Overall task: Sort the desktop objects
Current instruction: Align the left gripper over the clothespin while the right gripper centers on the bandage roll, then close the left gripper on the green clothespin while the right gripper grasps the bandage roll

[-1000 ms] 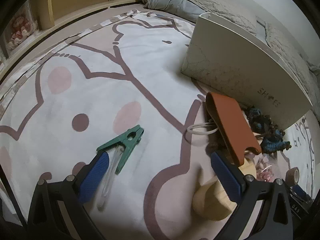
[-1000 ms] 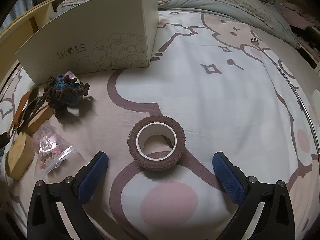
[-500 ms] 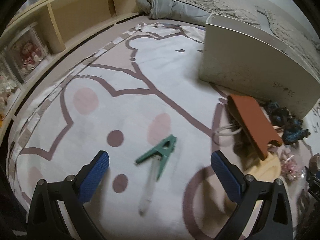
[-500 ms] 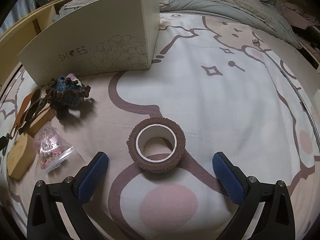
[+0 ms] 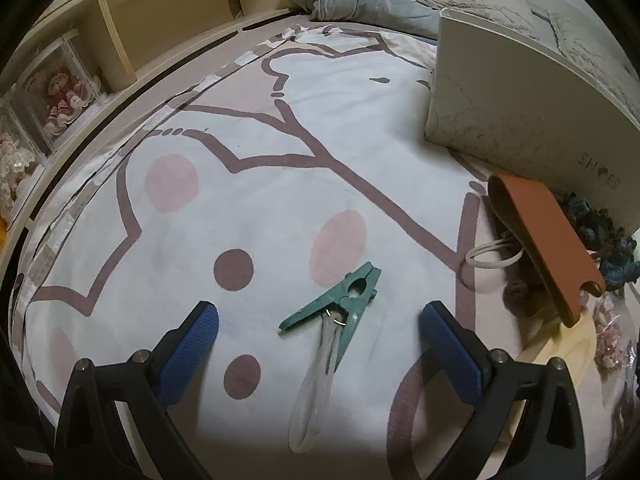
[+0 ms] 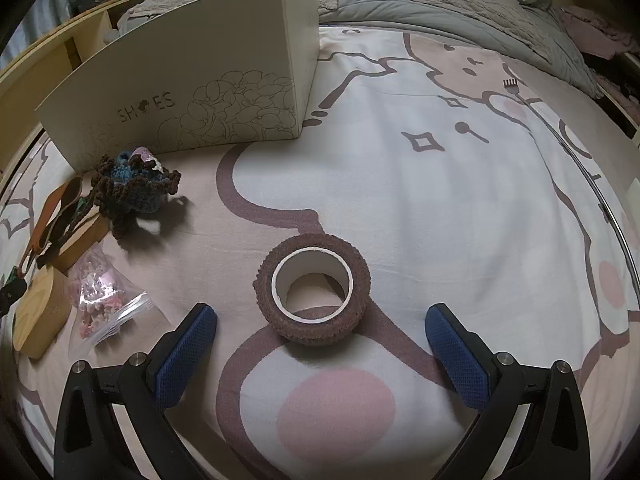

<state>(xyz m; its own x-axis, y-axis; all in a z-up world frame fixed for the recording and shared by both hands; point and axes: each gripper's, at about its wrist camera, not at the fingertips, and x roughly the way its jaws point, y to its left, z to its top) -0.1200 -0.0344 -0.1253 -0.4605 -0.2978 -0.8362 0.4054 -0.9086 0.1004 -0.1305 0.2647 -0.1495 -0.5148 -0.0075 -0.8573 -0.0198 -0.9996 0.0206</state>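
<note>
In the left wrist view a green clothes peg [image 5: 340, 304] lies on the patterned sheet, on top of a clear tube [image 5: 316, 380]. My left gripper [image 5: 318, 354] is open and empty, its fingers either side of the peg and tube. In the right wrist view a brown roll of tape [image 6: 312, 290] stands flat on the sheet. My right gripper [image 6: 320, 354] is open and empty, just short of the roll. The cream shoe box [image 6: 192, 92] stands behind; it also shows in the left wrist view [image 5: 520, 108].
An orange leather strap [image 5: 548, 240], white loop [image 5: 494, 254], wooden block [image 6: 38, 316], bag of pink bits [image 6: 100, 300] and a crocheted blue-brown toy [image 6: 132, 188] lie by the box. Wooden shelving [image 5: 160, 28] runs along the left. Grey bedding [image 6: 460, 8] lies behind.
My left gripper pulled back from beside the peg, then centred on it, with the peg and tube now between its fingers. The right gripper has barely moved.
</note>
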